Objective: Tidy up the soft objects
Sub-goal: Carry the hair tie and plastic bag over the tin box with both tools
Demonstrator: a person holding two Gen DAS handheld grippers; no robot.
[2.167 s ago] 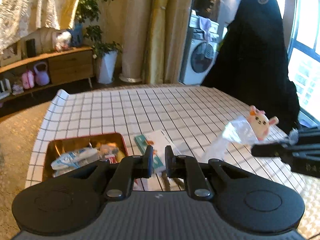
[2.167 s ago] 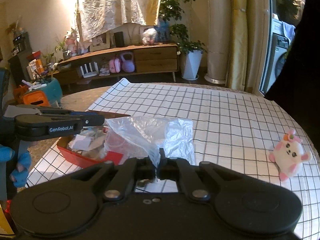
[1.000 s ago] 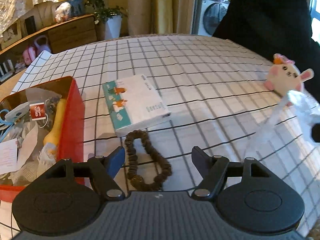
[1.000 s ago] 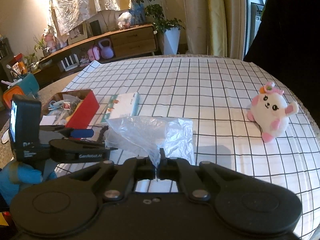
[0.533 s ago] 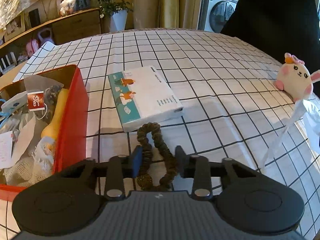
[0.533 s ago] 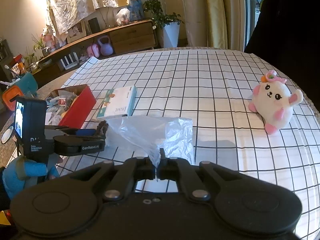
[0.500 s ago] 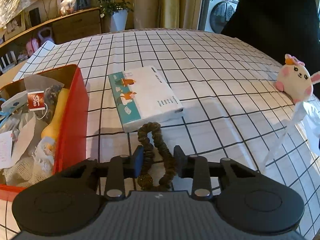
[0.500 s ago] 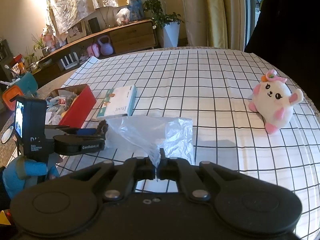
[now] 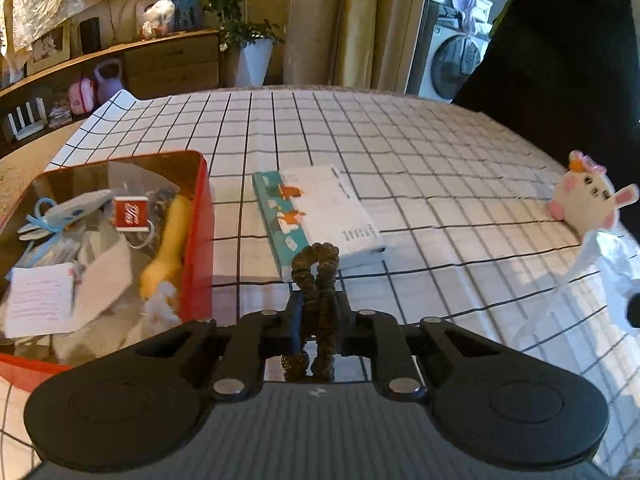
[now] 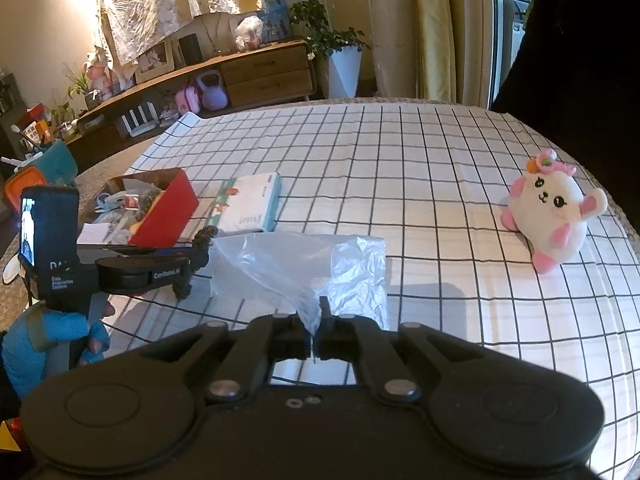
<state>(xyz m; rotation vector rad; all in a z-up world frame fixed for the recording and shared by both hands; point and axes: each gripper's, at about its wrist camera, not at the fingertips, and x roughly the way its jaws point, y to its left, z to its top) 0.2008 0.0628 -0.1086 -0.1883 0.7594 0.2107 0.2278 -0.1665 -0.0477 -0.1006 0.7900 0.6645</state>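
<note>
My left gripper (image 9: 318,312) is shut on a dark brown hair scrunchie (image 9: 316,276) and holds it above the checked tablecloth; the loop sticks up between the fingers. In the right wrist view the left gripper (image 10: 188,268) hangs at the left with the scrunchie (image 10: 200,244) in it. My right gripper (image 10: 315,320) is shut on a clear plastic bag (image 10: 304,268), which spreads out ahead of it. The bag (image 9: 608,264) shows at the right edge of the left wrist view. A white and pink plush toy (image 10: 554,210) lies on the cloth at the far right; it also shows in the left wrist view (image 9: 586,198).
A red box (image 9: 200,224) full of small items stands at the left, also in the right wrist view (image 10: 164,212). A tissue pack (image 9: 320,216) lies beside it, seen too in the right wrist view (image 10: 250,204). A dark-clothed person (image 9: 560,40) stands at the table's far right.
My left gripper has shut on the scrunchie and lifted it off the cloth. My right gripper keeps its hold on the plastic bag and has hardly moved.
</note>
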